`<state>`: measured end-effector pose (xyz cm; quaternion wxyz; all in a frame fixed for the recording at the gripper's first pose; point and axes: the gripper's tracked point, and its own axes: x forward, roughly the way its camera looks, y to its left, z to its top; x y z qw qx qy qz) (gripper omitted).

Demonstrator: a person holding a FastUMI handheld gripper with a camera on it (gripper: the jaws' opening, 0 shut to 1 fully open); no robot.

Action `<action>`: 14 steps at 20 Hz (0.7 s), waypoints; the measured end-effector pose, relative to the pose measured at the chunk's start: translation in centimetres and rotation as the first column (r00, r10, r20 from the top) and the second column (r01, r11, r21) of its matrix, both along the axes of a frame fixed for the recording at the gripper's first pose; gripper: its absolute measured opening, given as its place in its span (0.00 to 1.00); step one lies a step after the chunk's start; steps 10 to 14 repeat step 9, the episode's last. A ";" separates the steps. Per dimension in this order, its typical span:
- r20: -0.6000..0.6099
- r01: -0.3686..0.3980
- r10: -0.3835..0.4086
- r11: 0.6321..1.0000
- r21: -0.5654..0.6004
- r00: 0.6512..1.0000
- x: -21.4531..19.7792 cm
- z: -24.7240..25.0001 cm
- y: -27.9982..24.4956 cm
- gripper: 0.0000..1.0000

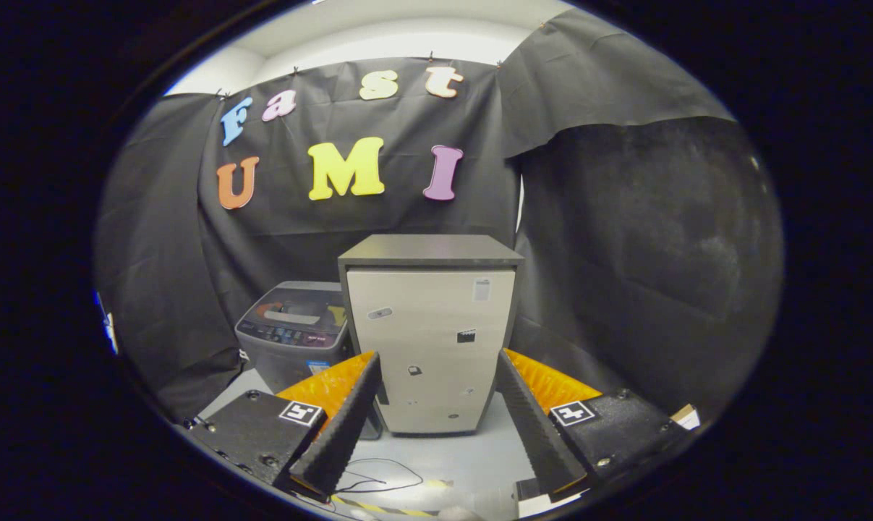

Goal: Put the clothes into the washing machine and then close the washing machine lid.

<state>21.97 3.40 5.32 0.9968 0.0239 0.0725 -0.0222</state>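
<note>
Claw (436, 427): released, fingers spread wide with nothing between them but bare floor; it grasps nothing.
Fingers: one finger (342, 427) leans in from the left, the other from the right, both pointing ahead toward the cabinet.
Markers: a square black-and-white tag (301, 413) sits on the left finger mount, and a like tag sits on the right one.
Cabinet (431, 347): a pale, upright box with a dark top, standing on the floor just beyond the fingers, centred between them; small stickers dot its front.
Washer (295, 333): a grey top-loading machine, standing on the floor just beside the cabinet on its left, beyond the left finger and partly hidden by it.
Washer lid (302, 310): a dark, see-through panel lying flat over the tub; shapes of red, white and yellow show through it, too small to tell what they are.
Washer panel: a row of buttons runs along the front edge of the top.
Floor (472, 456): light grey; a thin black cable (389, 474) loops across it between the fingers, near their base.
Wall (646, 253): black cloth hangs behind and to both sides of the cabinet and washer.
</note>
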 end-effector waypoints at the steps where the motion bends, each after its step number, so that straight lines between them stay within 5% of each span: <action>1: 0.005 0.000 0.000 1.000 0.000 1.000 -0.1 0.1 -0.2 1.00; 14: 0.026 -0.010 0.010 1.000 -0.022 1.000 -0.7 0.9 -1.0 1.00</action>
